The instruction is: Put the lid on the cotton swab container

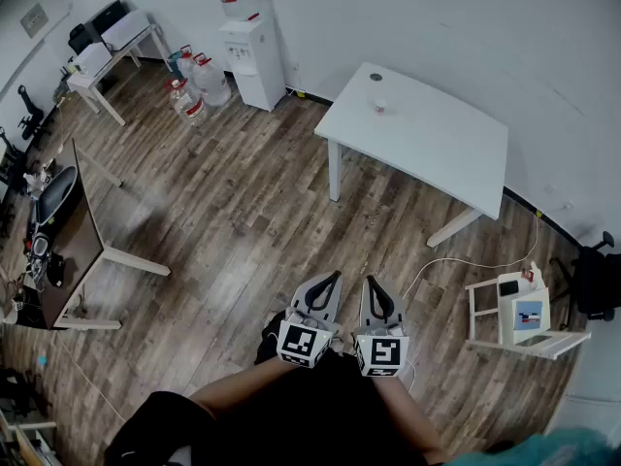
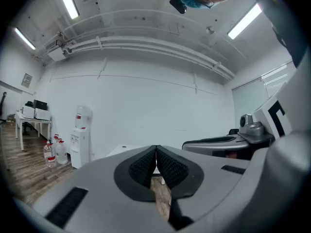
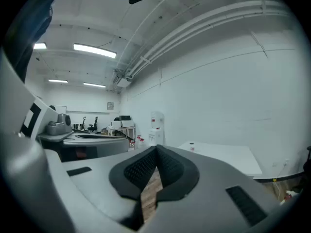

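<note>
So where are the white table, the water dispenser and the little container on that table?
white table [image 1: 437, 149]: head view, bare middle of its top.
water dispenser [image 1: 254, 66]: head view, its white front.
little container [image 1: 380, 107]: head view, its side wall.

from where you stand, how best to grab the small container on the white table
The container looks small, round and upright on the white table, so I'd pinch its sides mid-height, coming in level from the table's near edge.

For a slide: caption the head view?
Left claw and right claw, shut and empty, over the wood floor, white table ahead.
</note>
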### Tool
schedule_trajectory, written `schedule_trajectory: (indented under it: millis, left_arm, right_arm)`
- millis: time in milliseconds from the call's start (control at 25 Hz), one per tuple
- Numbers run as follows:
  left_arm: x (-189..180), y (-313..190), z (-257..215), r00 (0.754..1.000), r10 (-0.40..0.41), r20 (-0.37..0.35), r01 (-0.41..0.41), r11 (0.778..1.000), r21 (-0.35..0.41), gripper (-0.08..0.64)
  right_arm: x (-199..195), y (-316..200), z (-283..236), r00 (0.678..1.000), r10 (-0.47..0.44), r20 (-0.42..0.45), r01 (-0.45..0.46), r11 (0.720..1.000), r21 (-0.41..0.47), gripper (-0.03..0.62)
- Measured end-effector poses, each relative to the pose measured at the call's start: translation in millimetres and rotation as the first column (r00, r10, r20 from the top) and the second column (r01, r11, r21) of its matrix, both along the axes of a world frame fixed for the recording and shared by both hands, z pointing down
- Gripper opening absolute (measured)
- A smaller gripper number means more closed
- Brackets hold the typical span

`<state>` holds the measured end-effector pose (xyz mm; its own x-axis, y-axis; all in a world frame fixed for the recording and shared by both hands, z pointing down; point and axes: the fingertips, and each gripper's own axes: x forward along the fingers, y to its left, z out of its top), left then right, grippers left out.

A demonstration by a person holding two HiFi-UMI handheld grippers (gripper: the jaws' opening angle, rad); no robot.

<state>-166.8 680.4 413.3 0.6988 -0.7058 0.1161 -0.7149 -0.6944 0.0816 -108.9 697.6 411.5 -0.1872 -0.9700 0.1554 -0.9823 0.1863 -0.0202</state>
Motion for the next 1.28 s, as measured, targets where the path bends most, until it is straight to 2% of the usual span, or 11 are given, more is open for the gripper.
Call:
schedule_trajectory:
  millis: [320, 560, 800, 1000, 1160, 1280]
  left_arm:
    - [18, -12, 8, 1.000, 0.025, 0.003, -0.025, 1.000, 0.009, 0.012]
    - [29, -57, 18, 0.999, 0.053, -0.014, -0.053, 0.999, 0.002, 0.012]
    - [51, -135, 26, 0.997, 0.079, -0.018, -0.078, 0.997, 0.009, 0.012]
    - [62, -222, 29, 0.995, 0.091, -0.035, -0.092, 0.995, -0.024, 0.012]
    - [69, -283, 27, 0.988, 0.119, -0.101, -0.128, 0.988, -0.083, 0.012]
    - [72, -324, 26, 0.984, 0.131, -0.118, -0.142, 0.986, -0.091, 0.012]
  right_arm:
    - [29, -12, 7, 0.997, 0.033, 0.074, -0.035, 0.999, 0.021, 0.032]
    - [52, -54, 21, 0.994, 0.062, 0.090, -0.062, 0.998, -0.010, 0.032]
    - [71, -121, 32, 0.994, 0.079, 0.078, -0.075, 0.996, -0.044, 0.032]
    - [77, -206, 36, 0.996, 0.073, 0.051, -0.069, 0.994, -0.081, 0.032]
    - [86, -267, 30, 0.992, 0.128, 0.021, -0.126, 0.988, -0.087, 0.032]
    - [86, -306, 32, 0.993, 0.122, 0.000, -0.121, 0.987, -0.107, 0.032]
